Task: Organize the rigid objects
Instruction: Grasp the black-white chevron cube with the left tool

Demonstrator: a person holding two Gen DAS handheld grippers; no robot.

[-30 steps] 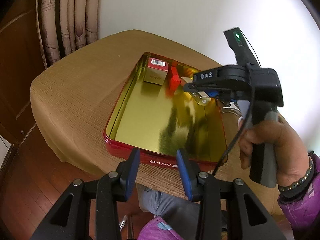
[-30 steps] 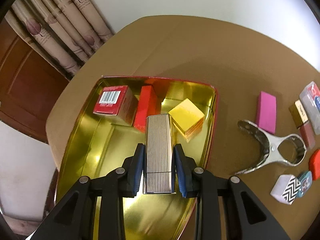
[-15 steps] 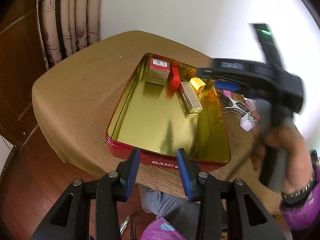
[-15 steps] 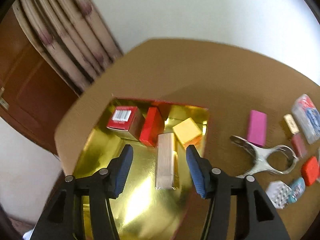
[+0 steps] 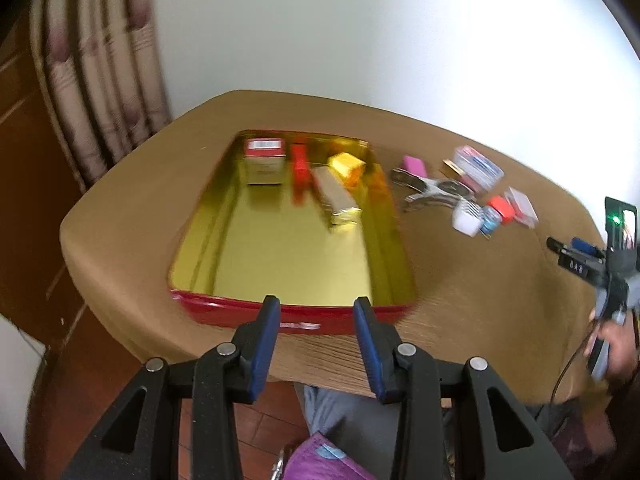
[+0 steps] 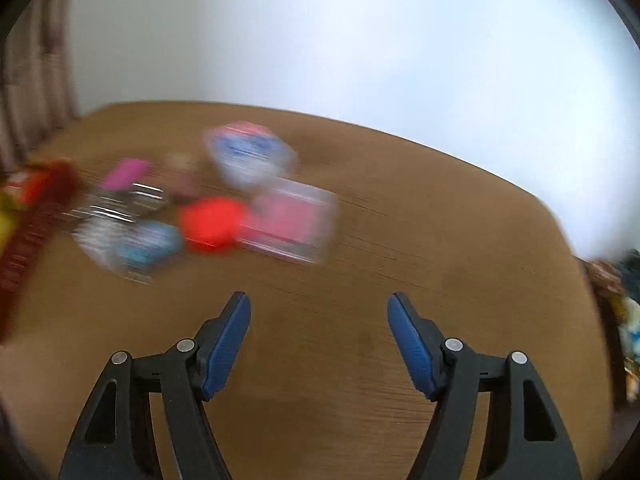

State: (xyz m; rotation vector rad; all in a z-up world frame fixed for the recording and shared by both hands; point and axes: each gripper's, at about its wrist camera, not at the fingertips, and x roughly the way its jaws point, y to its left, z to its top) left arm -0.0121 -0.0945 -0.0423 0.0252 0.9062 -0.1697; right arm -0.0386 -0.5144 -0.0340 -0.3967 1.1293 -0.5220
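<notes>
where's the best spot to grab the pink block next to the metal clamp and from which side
Probably from above, jaws across the short width of the pink block. It lies flat on the table, with the metal clamp close on its near side, so the long side faces look freest. The right gripper is open and empty, with its jaws just widened.

Glossy gold-lined metal tin (image 5: 294,316) on matt woven tablecloth (image 5: 480,292).

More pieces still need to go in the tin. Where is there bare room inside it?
The tin's near half is bare gold floor, from the ribbed case to the red front wall. The far end is crowded with boxes.
</notes>
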